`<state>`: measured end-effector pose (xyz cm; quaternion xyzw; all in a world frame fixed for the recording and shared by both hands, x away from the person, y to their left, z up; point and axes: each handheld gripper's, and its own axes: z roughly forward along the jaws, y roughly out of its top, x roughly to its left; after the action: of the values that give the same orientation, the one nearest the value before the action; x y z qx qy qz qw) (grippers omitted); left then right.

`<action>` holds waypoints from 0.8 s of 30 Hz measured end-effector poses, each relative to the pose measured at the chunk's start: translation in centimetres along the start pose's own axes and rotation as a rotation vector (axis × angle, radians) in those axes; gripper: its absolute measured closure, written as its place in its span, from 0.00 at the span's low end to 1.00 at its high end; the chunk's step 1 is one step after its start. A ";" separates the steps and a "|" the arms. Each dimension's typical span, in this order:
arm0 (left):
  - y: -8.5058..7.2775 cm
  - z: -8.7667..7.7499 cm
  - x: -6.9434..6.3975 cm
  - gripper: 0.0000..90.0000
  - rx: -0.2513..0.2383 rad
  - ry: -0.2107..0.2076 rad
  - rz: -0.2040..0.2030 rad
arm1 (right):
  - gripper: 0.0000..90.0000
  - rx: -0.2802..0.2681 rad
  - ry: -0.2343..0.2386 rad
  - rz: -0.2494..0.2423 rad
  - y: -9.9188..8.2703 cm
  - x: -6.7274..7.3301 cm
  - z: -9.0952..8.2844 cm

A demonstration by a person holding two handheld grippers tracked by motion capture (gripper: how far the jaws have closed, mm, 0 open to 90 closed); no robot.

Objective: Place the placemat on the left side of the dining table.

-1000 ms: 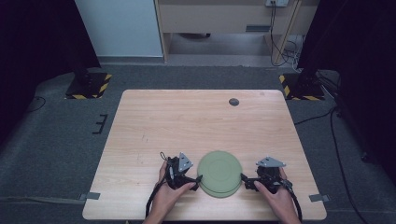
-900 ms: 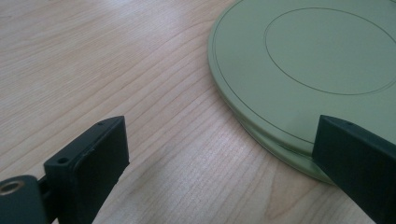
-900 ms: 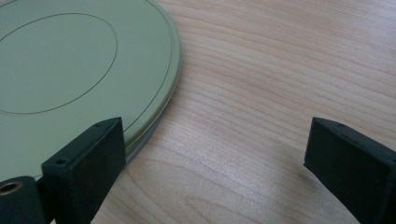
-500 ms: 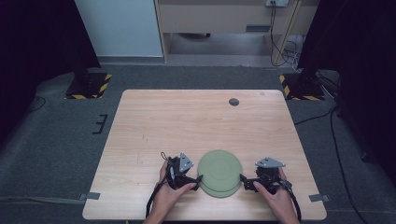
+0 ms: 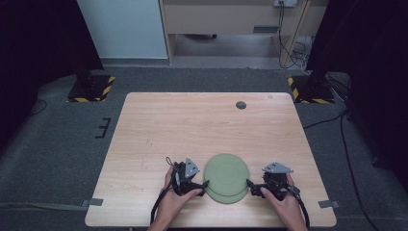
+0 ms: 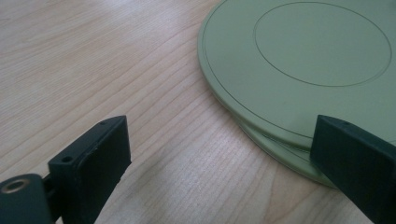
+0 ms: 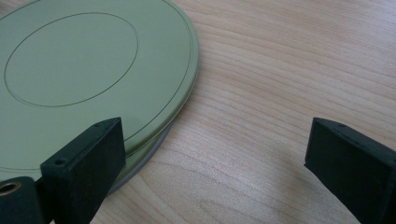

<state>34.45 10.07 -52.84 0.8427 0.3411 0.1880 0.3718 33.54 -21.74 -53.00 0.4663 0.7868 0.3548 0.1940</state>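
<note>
Green plates point(image 5: 226, 176), two stacked and offset: left gripper point(image 5: 204, 183) and right gripper point(image 5: 250, 184) flank the rims, jaws wide and empty, so a grab risks lifting only the top one.

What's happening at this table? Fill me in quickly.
A person sits at the wooden table with a two-jaw gripper in each hand. The left gripper and the right gripper flank a stack of green plates near the front edge, one on each side. Both sets of jaws stand wide open at the stack's rim, and nothing is gripped yet. In the gripper views the stack looks like at least two upside-down plates, slightly offset. A small dark disc lies near the far edge.
</note>
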 end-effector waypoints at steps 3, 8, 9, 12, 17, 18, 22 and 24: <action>0.1 0.2 0.1 0.03 0.001 0.006 -0.008 | 0.05 0.000 -0.005 0.004 0.1 -0.1 0.1; 0.2 0.3 0.1 0.03 -0.002 0.023 0.001 | 0.04 -0.007 -0.020 0.002 0.3 -0.1 0.3; 0.2 0.3 0.1 0.03 -0.003 0.024 0.002 | 0.04 -0.006 -0.022 0.003 0.3 -0.1 0.4; 0.2 0.2 0.1 0.04 -0.007 0.018 -0.001 | 0.06 -0.007 -0.017 0.005 0.3 -0.1 0.3; 0.2 0.2 0.0 0.03 -0.005 0.021 0.001 | 0.05 -0.003 0.001 -0.010 0.1 0.4 0.1; 0.2 0.3 0.1 0.03 -0.003 0.022 0.000 | 0.05 -0.003 0.001 -0.010 0.1 0.4 0.1; 0.2 0.4 0.2 0.02 -0.003 0.024 -0.003 | 0.03 -0.001 -0.002 0.001 0.3 0.2 0.3; 0.4 0.5 0.2 0.02 -0.004 0.030 0.001 | 0.03 -0.004 -0.009 0.000 0.4 0.1 0.4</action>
<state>35.02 9.77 -52.89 0.8391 0.3460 0.2015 0.3682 33.98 -21.34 -53.02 0.4674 0.7853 0.3543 0.1985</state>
